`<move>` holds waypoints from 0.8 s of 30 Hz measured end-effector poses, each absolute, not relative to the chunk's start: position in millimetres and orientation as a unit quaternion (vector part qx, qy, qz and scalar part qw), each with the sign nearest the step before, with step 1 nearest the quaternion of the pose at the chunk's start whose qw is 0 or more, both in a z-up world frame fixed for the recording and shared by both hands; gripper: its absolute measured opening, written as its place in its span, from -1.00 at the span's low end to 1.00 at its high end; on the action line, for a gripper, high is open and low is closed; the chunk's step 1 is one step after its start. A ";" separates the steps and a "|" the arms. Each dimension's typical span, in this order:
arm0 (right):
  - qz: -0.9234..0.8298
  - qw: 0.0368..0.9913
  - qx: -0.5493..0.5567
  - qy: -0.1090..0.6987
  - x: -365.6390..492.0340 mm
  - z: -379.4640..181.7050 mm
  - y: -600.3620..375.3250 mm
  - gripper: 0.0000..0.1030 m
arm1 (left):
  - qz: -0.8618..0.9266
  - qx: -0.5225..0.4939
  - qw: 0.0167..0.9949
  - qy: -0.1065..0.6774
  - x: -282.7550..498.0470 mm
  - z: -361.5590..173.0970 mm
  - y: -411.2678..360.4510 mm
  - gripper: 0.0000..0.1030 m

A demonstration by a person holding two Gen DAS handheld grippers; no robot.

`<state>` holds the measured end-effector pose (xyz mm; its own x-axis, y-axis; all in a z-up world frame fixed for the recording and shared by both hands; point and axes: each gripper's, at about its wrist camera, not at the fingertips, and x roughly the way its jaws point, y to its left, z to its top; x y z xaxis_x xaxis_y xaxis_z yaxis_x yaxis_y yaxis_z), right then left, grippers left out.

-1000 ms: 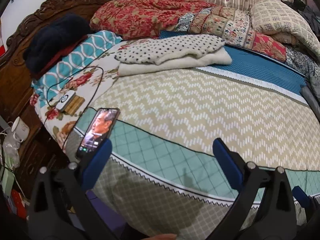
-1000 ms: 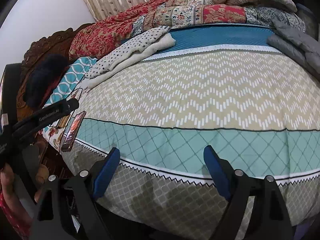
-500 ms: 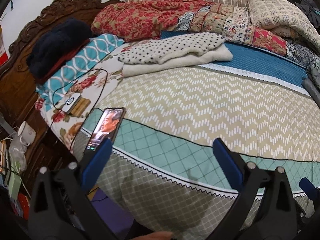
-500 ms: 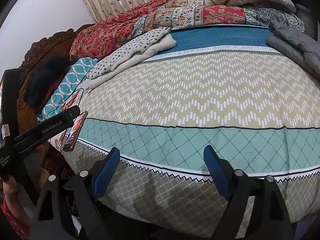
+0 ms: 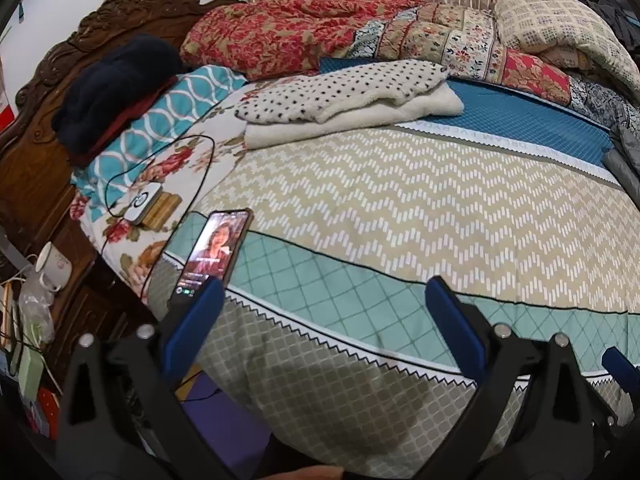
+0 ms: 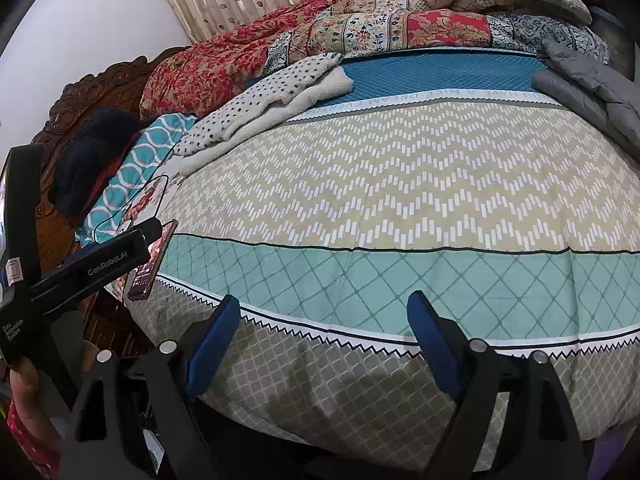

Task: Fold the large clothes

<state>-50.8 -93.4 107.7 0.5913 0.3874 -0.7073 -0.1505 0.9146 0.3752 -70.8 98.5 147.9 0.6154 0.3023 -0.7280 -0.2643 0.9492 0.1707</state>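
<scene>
A folded white polka-dot fleece garment [image 5: 340, 92] [image 6: 260, 96] lies at the far side of the bed. A grey padded jacket [image 6: 592, 92] [image 5: 624, 152] rests at the bed's right edge. My left gripper [image 5: 323, 292] hovers open over the front left corner of the patterned bedspread [image 5: 400, 200], nothing between its blue fingers. My right gripper [image 6: 324, 308] hangs open above the bedspread's [image 6: 400, 184] front edge, also with nothing in it. In the right wrist view the left gripper's body [image 6: 100, 264] shows at the left.
A lit phone [image 5: 216, 252] [image 6: 150, 264] lies at the bed's left edge, beside a white charger [image 5: 142, 202] with a black cable. Quilts [image 5: 300, 32] are piled along the back. A dark garment [image 5: 116, 88] sits by the carved headboard, a mug [image 5: 52, 266] below it.
The left gripper has drifted slightly, and in the right wrist view its body now reaches closer to the phone. The right gripper has stayed in place. Both stay open.
</scene>
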 end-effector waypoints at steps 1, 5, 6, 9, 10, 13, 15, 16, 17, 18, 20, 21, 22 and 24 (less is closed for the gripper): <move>0.152 0.881 0.139 0.426 -50.7 107.4 -93.5 -0.32 | 0.158 0.023 0.899 0.409 -70.7 147.8 98.4 0.88; 0.150 0.880 0.139 0.428 -51.3 106.8 -93.0 -0.32 | 0.157 0.022 0.899 0.408 -70.6 148.0 98.1 0.88; 0.150 0.880 0.138 0.428 -50.7 106.8 -93.5 -0.32 | 0.158 0.022 0.899 0.408 -70.6 147.9 98.0 0.88; 0.151 0.880 0.138 0.429 -50.6 106.2 -93.6 -0.32 | 0.158 0.021 0.898 0.409 -70.7 147.8 98.7 0.88; 0.151 0.879 0.138 0.430 -50.8 105.8 -93.5 -0.32 | 0.158 0.021 0.898 0.410 -70.5 147.7 98.7 0.88; 0.151 0.878 0.137 0.433 -50.6 104.6 -92.1 -0.32 | 0.158 0.019 0.898 0.411 -69.7 147.1 99.1 0.88; 0.151 0.878 0.138 0.434 -50.4 103.8 -92.1 -0.32 | 0.158 0.019 0.897 0.411 -69.7 146.5 99.2 0.88; 0.151 0.877 0.138 0.434 -50.2 103.3 -92.8 -0.32 | 0.159 0.019 0.897 0.411 -69.9 146.4 99.1 0.88; 0.151 0.877 0.139 0.435 -50.1 102.7 -93.1 -0.32 | 0.158 0.019 0.898 0.411 -70.2 146.3 99.5 0.88; 0.151 0.876 0.139 0.436 -50.0 102.2 -93.5 -0.32 | 0.158 0.019 0.898 0.411 -70.2 146.2 99.5 0.88; 0.151 0.876 0.140 0.437 -50.0 101.5 -93.6 -0.32 | 0.159 0.020 0.898 0.411 -70.1 146.3 99.3 0.88; 0.151 0.875 0.141 0.437 -50.1 101.1 -93.5 -0.32 | 0.159 0.020 0.898 0.411 -70.1 146.4 99.3 0.88; 0.151 0.875 0.141 0.437 -49.8 101.0 -93.4 -0.32 | 0.159 0.020 0.898 0.411 -70.1 146.6 99.7 0.88; 0.151 0.875 0.142 0.438 -49.5 100.4 -93.8 -0.32 | 0.161 0.020 0.897 0.411 -69.5 145.5 101.1 0.88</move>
